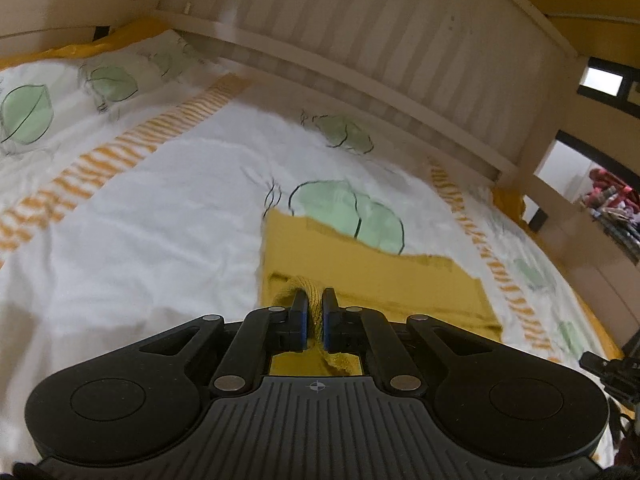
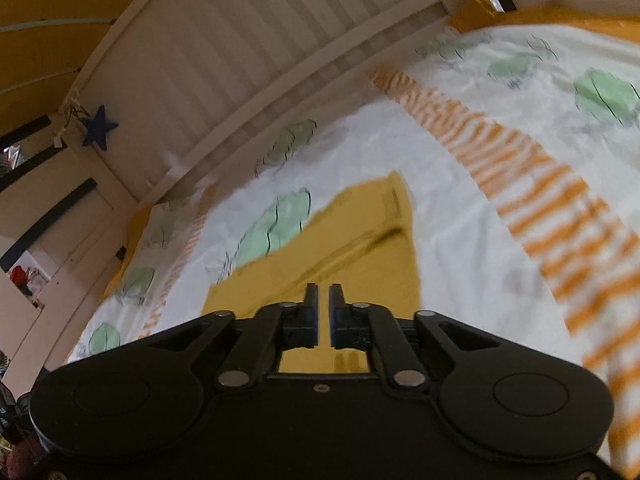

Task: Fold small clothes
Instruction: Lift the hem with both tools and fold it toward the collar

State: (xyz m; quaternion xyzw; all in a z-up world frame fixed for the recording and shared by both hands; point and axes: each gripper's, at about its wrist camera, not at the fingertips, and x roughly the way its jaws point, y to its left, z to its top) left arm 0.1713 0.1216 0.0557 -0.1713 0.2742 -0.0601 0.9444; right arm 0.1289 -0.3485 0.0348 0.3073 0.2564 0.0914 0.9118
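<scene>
A small mustard-yellow knit garment [image 1: 360, 272] lies on a white bedsheet with green leaf prints. My left gripper [image 1: 315, 300] is shut on a bunched fold of the yellow garment, which sticks up between the fingers. In the right wrist view the same garment [image 2: 360, 240] lies flat, partly folded, with a crease running across it. My right gripper [image 2: 324, 296] hovers over its near part with the fingers nearly together and nothing visible between them. The view is blurred.
The bedsheet [image 1: 160, 220] has orange striped bands [image 1: 120, 148]. A cream slatted bed rail [image 1: 360, 40] runs along the far side. A blue star [image 2: 100, 126] hangs on the rail. A doorway and shelves [image 1: 600, 200] are at right.
</scene>
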